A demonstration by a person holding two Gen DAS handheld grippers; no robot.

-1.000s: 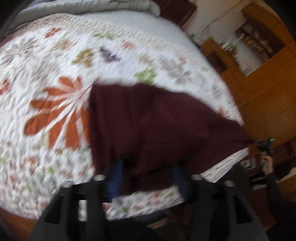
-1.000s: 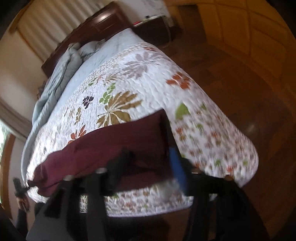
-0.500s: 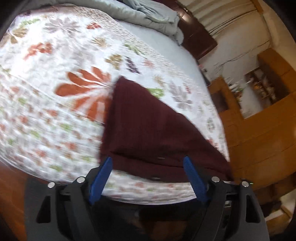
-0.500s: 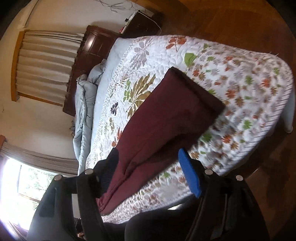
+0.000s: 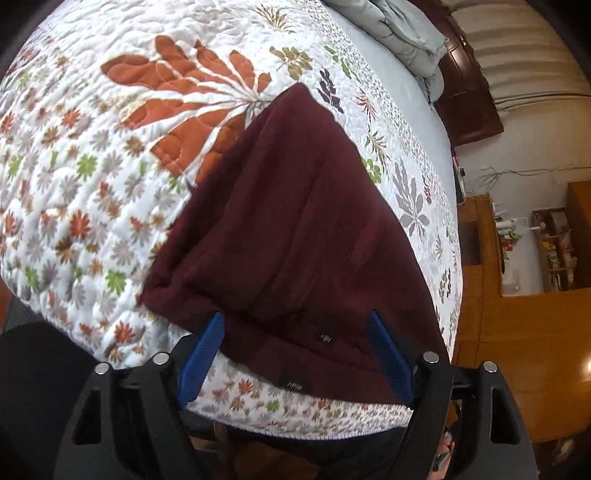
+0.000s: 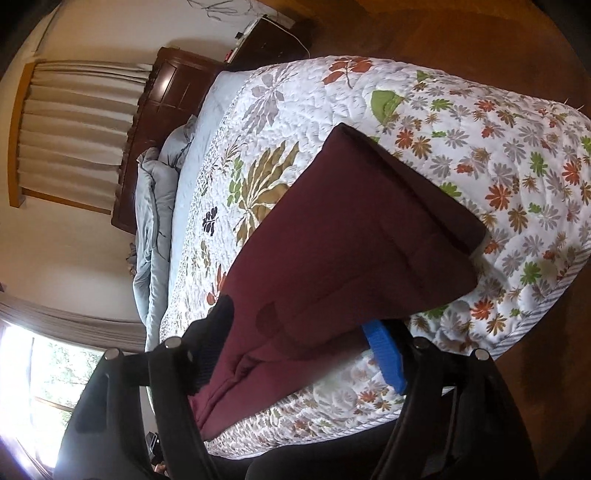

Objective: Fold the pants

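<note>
Dark maroon pants (image 5: 295, 221) lie folded on the floral quilt (image 5: 92, 166), near the bed's front edge. In the left wrist view my left gripper (image 5: 295, 317) stands open. Its blue fingers (image 5: 207, 343) are spread wide on either side of the pants' near edge and do not pinch it. In the right wrist view the same pants (image 6: 351, 240) stretch across the quilt (image 6: 517, 166) with a squared folded end at the far right. My right gripper (image 6: 295, 317) is open too, and the cloth's near edge lies loosely between its fingers. One blue finger (image 6: 384, 354) shows just below the hem.
A rumpled grey duvet (image 5: 402, 33) and a dark wooden headboard (image 5: 465, 92) are at the bed's far end. Wooden cabinets (image 5: 535, 332) stand to the right. Wood floor (image 6: 480, 37) surrounds the bed, with a nightstand (image 6: 266, 40) and a bright window (image 6: 37, 369).
Both grippers let go of the pants and their jaws spread wide. The cloth, lifted and taut a second ago, now rests flat on the quilt. Both views rolled and dropped lower.
</note>
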